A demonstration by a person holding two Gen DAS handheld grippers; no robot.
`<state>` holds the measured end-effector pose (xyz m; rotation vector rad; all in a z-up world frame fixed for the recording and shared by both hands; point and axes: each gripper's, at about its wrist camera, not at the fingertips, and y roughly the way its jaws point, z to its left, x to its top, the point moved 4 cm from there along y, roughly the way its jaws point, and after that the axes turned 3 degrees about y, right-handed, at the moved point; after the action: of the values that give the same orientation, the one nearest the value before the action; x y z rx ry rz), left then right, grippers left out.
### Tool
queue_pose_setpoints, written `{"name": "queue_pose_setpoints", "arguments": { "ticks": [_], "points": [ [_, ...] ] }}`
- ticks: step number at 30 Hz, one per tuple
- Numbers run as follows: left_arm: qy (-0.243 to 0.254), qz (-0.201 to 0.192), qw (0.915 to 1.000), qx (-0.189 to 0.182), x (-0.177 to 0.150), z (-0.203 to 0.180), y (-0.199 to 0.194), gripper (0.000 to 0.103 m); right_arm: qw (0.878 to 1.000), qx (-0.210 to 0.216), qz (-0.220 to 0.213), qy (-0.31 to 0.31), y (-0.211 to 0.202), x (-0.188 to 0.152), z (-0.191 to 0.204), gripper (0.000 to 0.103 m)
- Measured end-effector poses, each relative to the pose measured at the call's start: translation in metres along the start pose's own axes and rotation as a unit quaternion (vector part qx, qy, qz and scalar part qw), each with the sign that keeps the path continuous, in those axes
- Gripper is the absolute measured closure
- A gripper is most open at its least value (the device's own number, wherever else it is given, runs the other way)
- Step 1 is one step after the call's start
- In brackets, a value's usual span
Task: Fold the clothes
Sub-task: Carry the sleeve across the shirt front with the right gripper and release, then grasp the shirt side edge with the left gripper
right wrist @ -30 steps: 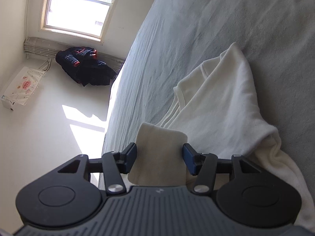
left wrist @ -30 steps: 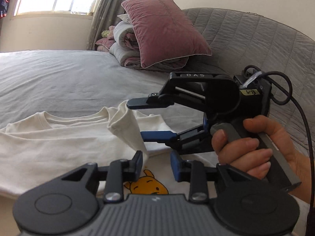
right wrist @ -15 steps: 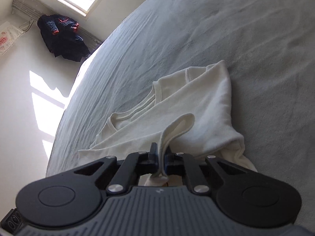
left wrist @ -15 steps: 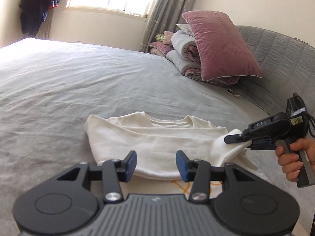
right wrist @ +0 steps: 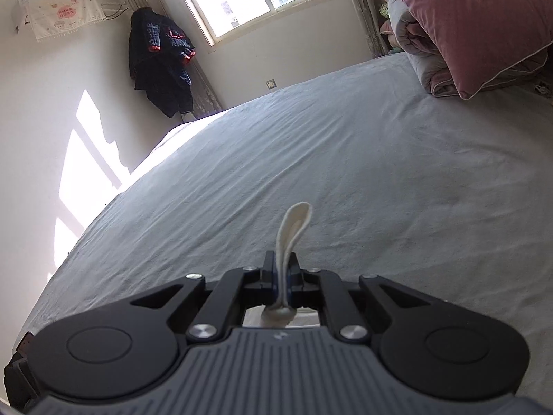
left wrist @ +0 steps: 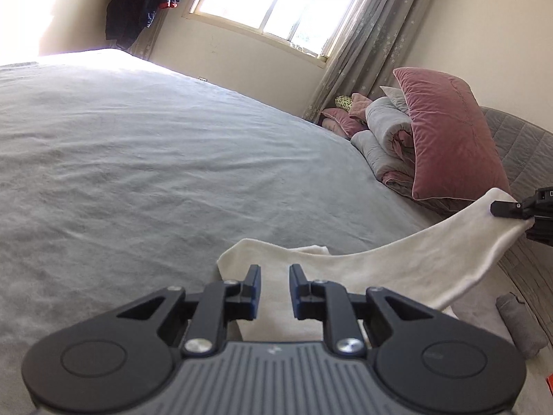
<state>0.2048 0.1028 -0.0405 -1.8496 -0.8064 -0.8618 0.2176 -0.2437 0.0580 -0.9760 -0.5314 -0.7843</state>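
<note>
A cream T-shirt (left wrist: 380, 269) lies on the grey bed (left wrist: 138, 173) right in front of my left gripper (left wrist: 274, 282), which is open with the cloth between and under its fingers. One corner of the shirt is pulled up to the right, where my right gripper (left wrist: 508, 209) is shut on it. In the right wrist view the right gripper (right wrist: 283, 273) pinches a folded loop of the cream cloth (right wrist: 292, 231) that sticks out past the jaws, above the bed (right wrist: 345, 173).
A pink pillow (left wrist: 446, 135) and folded quilts (left wrist: 383, 138) are stacked at the bed's far right by the grey headboard. A rolled grey cloth (left wrist: 518, 325) lies at the right. A dark jacket (right wrist: 159, 58) hangs by the window.
My right gripper has lifted its held corner of the shirt up and to the right. My left gripper has moved in close over the shirt, with its jaws narrower.
</note>
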Motion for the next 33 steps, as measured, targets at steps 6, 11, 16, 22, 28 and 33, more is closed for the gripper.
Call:
{"name": "queue_pose_setpoints", "arguments": {
  "ticks": [6, 11, 16, 22, 28, 33],
  "points": [
    [0.044, 0.028, 0.9986, 0.003, -0.01, -0.016, 0.027, 0.085, 0.999, -0.029, 0.011, 0.027, 0.006, -0.016, -0.054, 0.095],
    [0.085, 0.049, 0.995, 0.016, -0.017, -0.021, 0.039, 0.085, 0.996, -0.062, 0.05, 0.044, 0.025, -0.052, -0.102, 0.095],
    [0.122, 0.052, 0.9908, 0.025, -0.02, -0.027, 0.039, 0.085, 0.994, -0.079, 0.071, 0.03, 0.039, -0.08, -0.12, 0.093],
    [0.133, 0.033, 0.9898, 0.038, -0.013, -0.031, 0.032, 0.085, 0.995, -0.086, 0.053, 0.009, 0.032, -0.079, -0.116, 0.07],
    [0.17, 0.054, 0.9822, 0.06, -0.024, -0.035, 0.047, 0.085, 0.994, -0.099, 0.038, -0.018, 0.025, -0.076, -0.109, 0.069],
    [0.165, 0.043, 0.9833, 0.065, -0.02, -0.036, 0.045, 0.085, 0.992, -0.116, 0.041, -0.034, 0.025, -0.083, -0.106, 0.069]
  ]
}}
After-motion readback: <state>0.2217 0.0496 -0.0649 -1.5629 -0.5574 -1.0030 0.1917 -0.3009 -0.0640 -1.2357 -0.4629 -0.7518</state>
